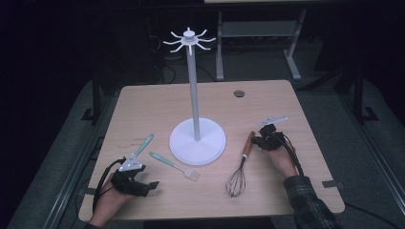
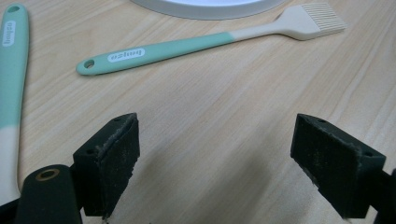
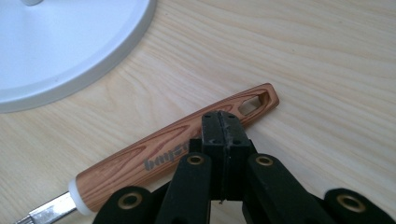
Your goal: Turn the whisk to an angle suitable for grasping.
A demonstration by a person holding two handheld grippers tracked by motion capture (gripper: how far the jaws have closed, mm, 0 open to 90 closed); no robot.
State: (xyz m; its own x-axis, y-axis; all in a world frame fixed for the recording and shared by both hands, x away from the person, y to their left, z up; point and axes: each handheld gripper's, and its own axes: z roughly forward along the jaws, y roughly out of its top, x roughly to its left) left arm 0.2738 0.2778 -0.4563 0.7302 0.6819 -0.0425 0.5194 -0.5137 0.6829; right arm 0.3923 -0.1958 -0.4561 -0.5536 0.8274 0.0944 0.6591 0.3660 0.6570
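Observation:
A whisk (image 1: pixel 239 167) with a wood-grain handle (image 3: pixel 173 149) lies right of the white stand's round base (image 1: pixel 197 140). My right gripper (image 1: pixel 257 141) rests at the top end of that handle. Its jaws are pressed flat together (image 3: pixel 223 122) just over the handle, with nothing between them. A teal-handled pastry brush (image 1: pixel 174 165) (image 2: pixel 210 39) lies left of the base. A second teal-handled utensil (image 1: pixel 143 144) (image 2: pixel 11 70) runs beside it, its near end hidden under my left gripper (image 1: pixel 145 177). The left gripper (image 2: pixel 215 135) stands wide open over bare wood, short of the brush.
The stand's tall white pole (image 1: pixel 193 90) rises from the base and carries a ring of hooks (image 1: pixel 189 39) at the top. A dark round grommet (image 1: pixel 239 93) sits near the table's far edge. Bare tabletop (image 1: pixel 143 109) stretches at the far left.

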